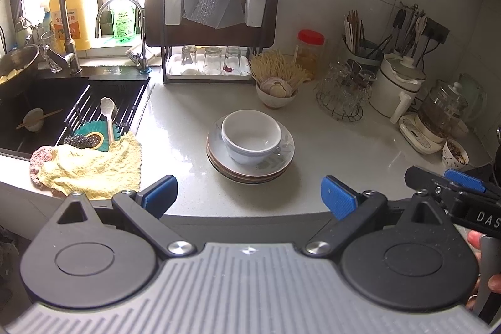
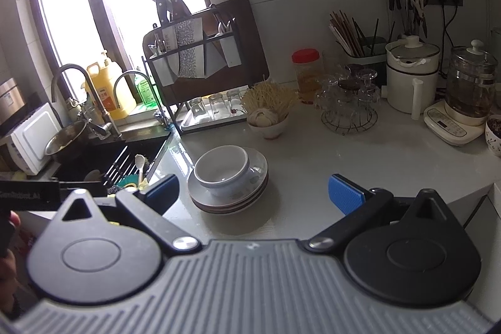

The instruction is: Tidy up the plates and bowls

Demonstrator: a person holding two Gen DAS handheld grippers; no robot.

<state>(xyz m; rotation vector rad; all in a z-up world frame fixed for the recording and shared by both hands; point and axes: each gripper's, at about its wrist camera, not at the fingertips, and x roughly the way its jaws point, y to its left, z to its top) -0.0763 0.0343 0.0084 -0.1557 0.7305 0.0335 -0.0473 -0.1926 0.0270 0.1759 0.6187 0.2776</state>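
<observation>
White bowls (image 1: 250, 136) sit nested on a stack of plates (image 1: 283, 160) in the middle of the pale counter; the same bowls (image 2: 222, 169) and plates (image 2: 260, 177) show in the right wrist view. My left gripper (image 1: 249, 197) hangs open just short of the stack, nothing between its blue pads. My right gripper (image 2: 253, 196) is open too, a little right of and behind the stack, empty. The right gripper also shows at the right edge of the left wrist view.
A black sink (image 1: 47, 102) with a drain rack, spoon and yellow cloth (image 1: 94, 168) lies left. Behind stand a dish rack with glasses (image 1: 209, 61), a bowl of garlic (image 1: 275, 93), a wire glass holder (image 1: 343, 96), a white pot (image 1: 397, 83) and a kettle (image 1: 438, 115).
</observation>
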